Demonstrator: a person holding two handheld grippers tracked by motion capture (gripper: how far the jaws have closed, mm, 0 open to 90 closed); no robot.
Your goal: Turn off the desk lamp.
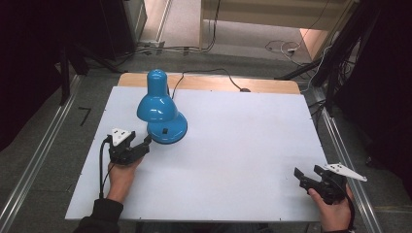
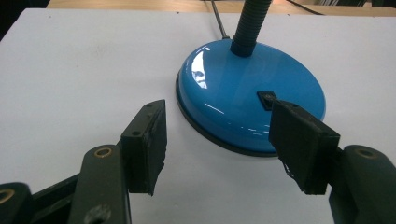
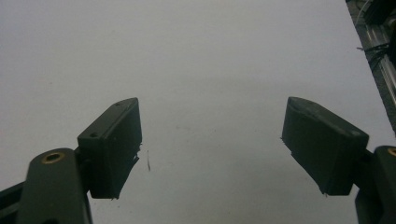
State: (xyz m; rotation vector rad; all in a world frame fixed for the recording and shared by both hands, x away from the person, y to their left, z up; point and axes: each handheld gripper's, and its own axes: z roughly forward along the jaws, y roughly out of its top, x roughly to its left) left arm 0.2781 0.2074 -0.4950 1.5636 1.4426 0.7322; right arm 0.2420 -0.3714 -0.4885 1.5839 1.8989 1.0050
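Counted one blue lamp (image 1: 160, 110) and two tongs on the white desk (image 1: 233, 145). Left tongs (image 1: 144, 143) spread apart, right up against the lamp's base (image 2: 252, 95); small black switch (image 2: 266, 99) spotted up close just past one jaw. Right tongs (image 1: 309, 173) also apart, way over by the near right corner.

Lamp (image 1: 160, 109) w/ glossy blue enamel-like finish, ribbed neck; table (image 1: 233, 155) matt white; tongs (image 2: 219, 149) matt black plastic.
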